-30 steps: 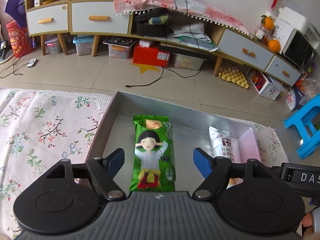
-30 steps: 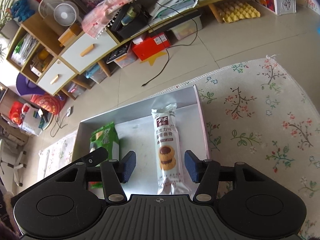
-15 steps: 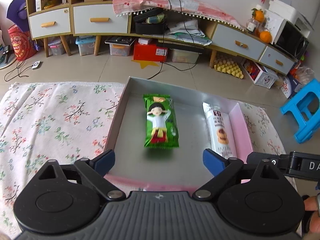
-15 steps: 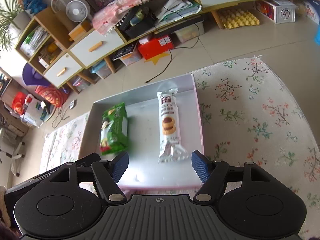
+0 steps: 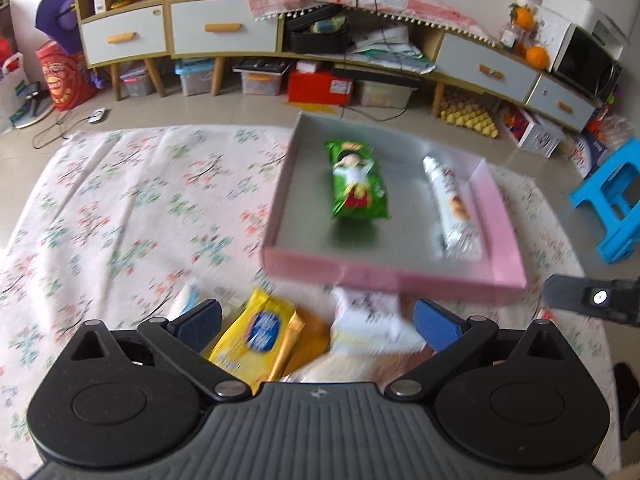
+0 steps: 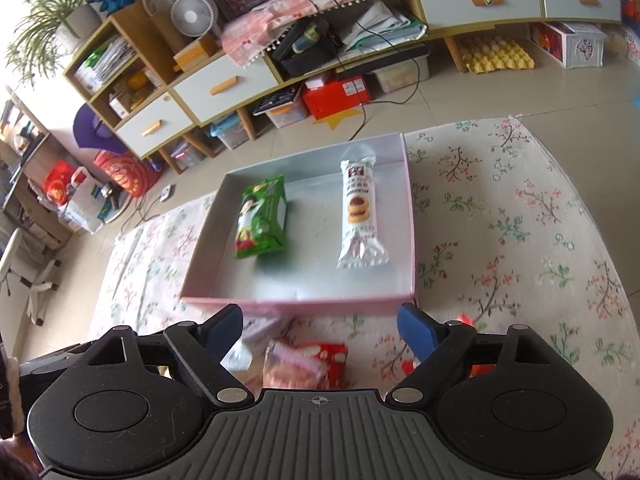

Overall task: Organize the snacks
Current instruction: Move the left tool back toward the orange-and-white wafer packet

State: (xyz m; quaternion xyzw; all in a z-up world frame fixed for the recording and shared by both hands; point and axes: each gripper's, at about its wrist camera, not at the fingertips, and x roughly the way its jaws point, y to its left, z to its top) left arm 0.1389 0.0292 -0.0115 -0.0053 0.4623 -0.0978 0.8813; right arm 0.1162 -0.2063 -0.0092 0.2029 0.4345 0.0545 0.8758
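A pink-walled box [image 5: 392, 278] [image 6: 411, 216] lies on the floral cloth. Inside it lie a green snack pack [image 5: 356, 180] [image 6: 262, 222] and a white cookie pack [image 5: 454, 208] [image 6: 360, 218]. My left gripper [image 5: 316, 320] is open and empty, above a yellow pack [image 5: 256, 332] and a white pack [image 5: 368, 320] in front of the box. My right gripper [image 6: 320, 326] is open and empty, above a red pack [image 6: 306, 364] and a white pack [image 6: 248, 340] near the box's front wall.
The floral cloth [image 5: 120, 208] [image 6: 520, 220] covers the surface around the box. A blue stool [image 5: 612, 200] stands to the right. Cabinets with drawers [image 5: 224, 32] and floor clutter lie beyond. The other gripper's body [image 5: 592, 296] shows at right in the left wrist view.
Both grippers have pulled back out of the box toward me and opened wider. Both packs stay in the box. Loose packs in front of the box have come into view.
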